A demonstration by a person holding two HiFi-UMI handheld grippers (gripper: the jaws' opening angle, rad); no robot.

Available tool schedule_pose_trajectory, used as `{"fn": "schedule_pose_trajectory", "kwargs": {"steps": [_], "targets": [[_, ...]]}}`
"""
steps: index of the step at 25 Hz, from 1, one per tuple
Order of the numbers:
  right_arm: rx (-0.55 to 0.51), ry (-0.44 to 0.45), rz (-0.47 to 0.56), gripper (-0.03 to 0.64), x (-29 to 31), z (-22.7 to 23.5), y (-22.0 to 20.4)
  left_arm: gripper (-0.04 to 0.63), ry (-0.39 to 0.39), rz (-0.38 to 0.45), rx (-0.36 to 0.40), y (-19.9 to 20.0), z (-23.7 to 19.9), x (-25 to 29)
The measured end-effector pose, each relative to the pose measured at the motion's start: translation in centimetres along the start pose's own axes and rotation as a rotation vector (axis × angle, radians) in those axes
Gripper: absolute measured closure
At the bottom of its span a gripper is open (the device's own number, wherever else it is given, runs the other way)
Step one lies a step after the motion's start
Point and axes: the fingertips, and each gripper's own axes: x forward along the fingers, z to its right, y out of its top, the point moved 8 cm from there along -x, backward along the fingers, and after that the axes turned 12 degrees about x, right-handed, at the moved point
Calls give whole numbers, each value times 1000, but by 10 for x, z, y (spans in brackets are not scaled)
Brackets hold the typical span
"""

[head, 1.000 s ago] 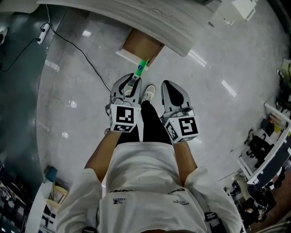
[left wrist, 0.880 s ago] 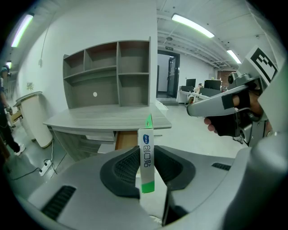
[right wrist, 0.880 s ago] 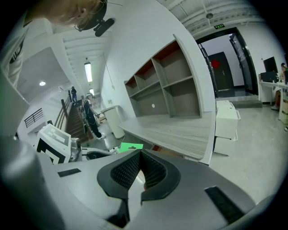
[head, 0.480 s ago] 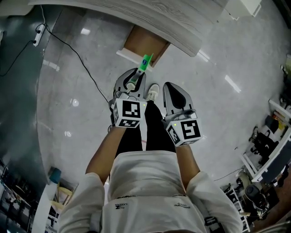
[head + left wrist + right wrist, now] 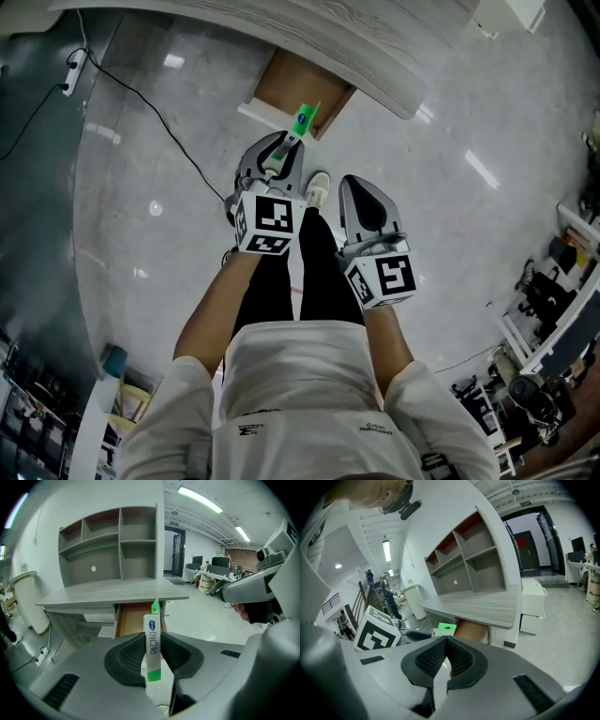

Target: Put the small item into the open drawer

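The left gripper (image 5: 152,637) is clenched on a narrow white and green package (image 5: 152,623), its ribbed pads pressing the flat sides while the green end sticks out past the fingertips. In the head view that end lines up with the white front panel of the open drawer (image 5: 298,87), which is pulled out from under the front edge of the grey surface (image 5: 309,37). Whether the package touches the drawer cannot be told. The drawer's brown inside looks bare. The right gripper (image 5: 446,640) hangs just beside the left one, its pads meeting at the tips with nothing between them. Both are above the glossy floor (image 5: 150,187).
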Motion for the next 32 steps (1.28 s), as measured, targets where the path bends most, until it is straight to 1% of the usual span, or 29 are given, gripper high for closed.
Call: {"fn": "schedule_pose_trajectory", "kwargs": {"steps": [12, 21, 32], "targets": [[3, 1, -8, 589, 9, 7, -10, 492, -7, -14, -7, -8, -10, 33], [6, -6, -11, 588, 11, 15, -12, 492, -6, -47, -10, -21, -14, 56], [21, -15, -25, 588, 14, 20, -17, 491, -17, -70, -9, -28, -18, 78]]}}
